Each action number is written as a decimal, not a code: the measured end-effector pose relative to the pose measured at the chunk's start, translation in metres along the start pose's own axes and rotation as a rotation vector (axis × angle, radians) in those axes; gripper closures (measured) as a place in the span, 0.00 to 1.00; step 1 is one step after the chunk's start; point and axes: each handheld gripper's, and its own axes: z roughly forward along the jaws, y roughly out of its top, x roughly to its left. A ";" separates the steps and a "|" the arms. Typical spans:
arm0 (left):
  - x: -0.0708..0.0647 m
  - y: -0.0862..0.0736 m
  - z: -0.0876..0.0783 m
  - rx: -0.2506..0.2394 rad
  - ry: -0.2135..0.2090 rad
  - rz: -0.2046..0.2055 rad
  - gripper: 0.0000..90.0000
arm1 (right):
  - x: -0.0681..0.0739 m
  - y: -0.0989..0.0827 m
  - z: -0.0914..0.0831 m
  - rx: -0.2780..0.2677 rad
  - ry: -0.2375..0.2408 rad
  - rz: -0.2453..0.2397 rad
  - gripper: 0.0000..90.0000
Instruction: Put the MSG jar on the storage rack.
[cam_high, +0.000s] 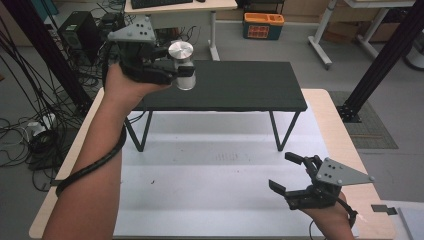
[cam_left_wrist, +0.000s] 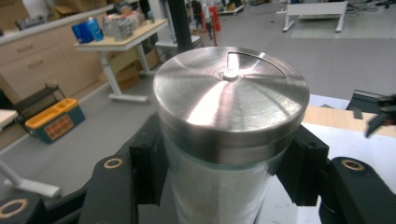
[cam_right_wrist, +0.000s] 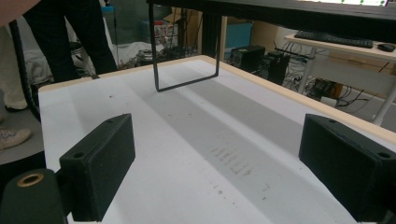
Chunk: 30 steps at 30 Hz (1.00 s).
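A glass jar (cam_high: 184, 67) with a brushed metal lid (cam_left_wrist: 231, 100) is held in the left gripper (cam_high: 172, 65), whose jaws are closed against the glass just under the lid's rim, one pad on each side. The jar is carried upright in the air, at the near left corner of the black shelf (cam_high: 240, 87) as seen from the high view; whether its base already touches the shelf cannot be told. The step in hand is judged to be the carrying of the jar, probably towards being set down on the shelf. For the next move the jar would need to be kept level and lowered until its base is borne, and only then released.

The right gripper (cam_high: 296, 175) is held low over the white table (cam_high: 200, 175), its jaws wide apart with nothing between them.

No brand, label or writing can be read on the jar or lid; faint marks on the table ahead of the right jaws are too blurred to make out.
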 end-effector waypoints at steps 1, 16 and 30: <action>0.007 -0.002 0.005 0.009 0.007 -0.023 0.48 | 0.000 0.001 0.003 0.007 0.004 -0.001 0.11; 0.025 -0.034 0.025 0.046 0.049 -0.111 0.48 | 0.003 0.000 0.010 0.022 0.013 0.003 0.11; 0.023 -0.057 0.034 0.000 0.061 -0.148 0.48 | 0.008 0.000 0.003 0.020 0.001 0.000 0.12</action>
